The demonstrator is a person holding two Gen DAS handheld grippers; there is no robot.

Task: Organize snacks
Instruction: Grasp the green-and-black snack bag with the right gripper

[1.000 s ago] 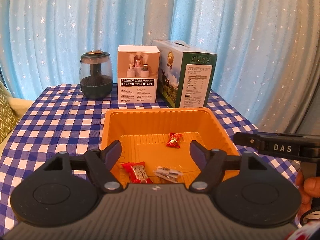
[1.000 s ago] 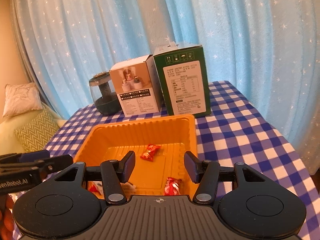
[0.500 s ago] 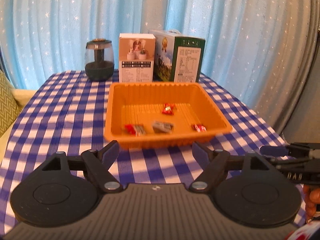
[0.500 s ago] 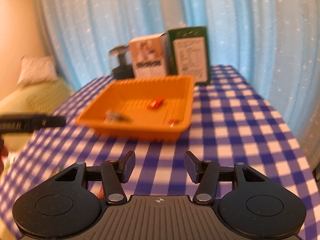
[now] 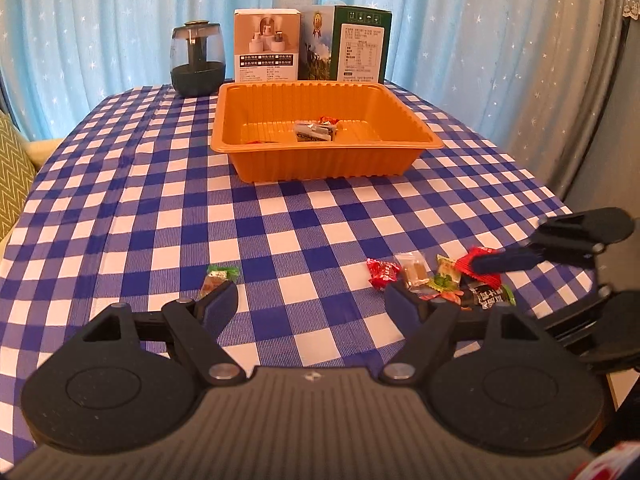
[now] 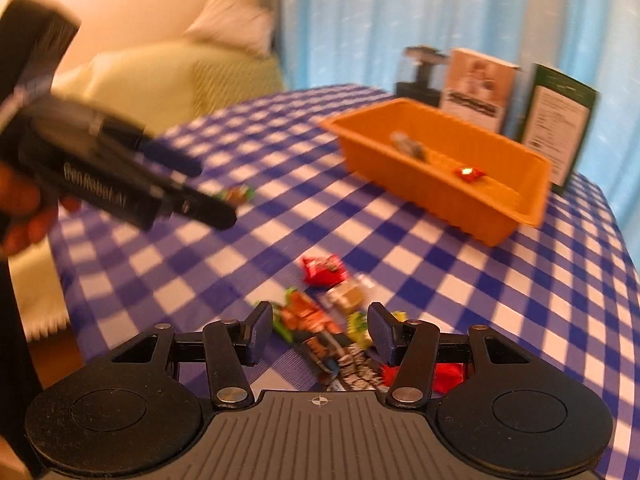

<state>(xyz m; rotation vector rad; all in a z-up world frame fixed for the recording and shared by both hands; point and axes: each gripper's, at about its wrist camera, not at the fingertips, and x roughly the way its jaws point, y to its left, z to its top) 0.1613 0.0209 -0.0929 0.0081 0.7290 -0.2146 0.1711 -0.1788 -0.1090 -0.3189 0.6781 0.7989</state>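
Both tongs have drawn back from the orange tray [image 5: 328,160] to loose snacks [image 5: 436,280], the right tongs [image 6: 318,334] closing.

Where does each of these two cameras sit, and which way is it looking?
Left wrist: on the left claw, looking across the table at the orange tray; own fingers show.
Right wrist: on the right claw, over loose snacks; own fingers show, and a hand.
Shared: tray, snacks, each other's claw.

only a blurry "GenRobot.AI"-ish logo on the left tool [image 6: 188,184]; box [image 5: 267,45] print unreadable
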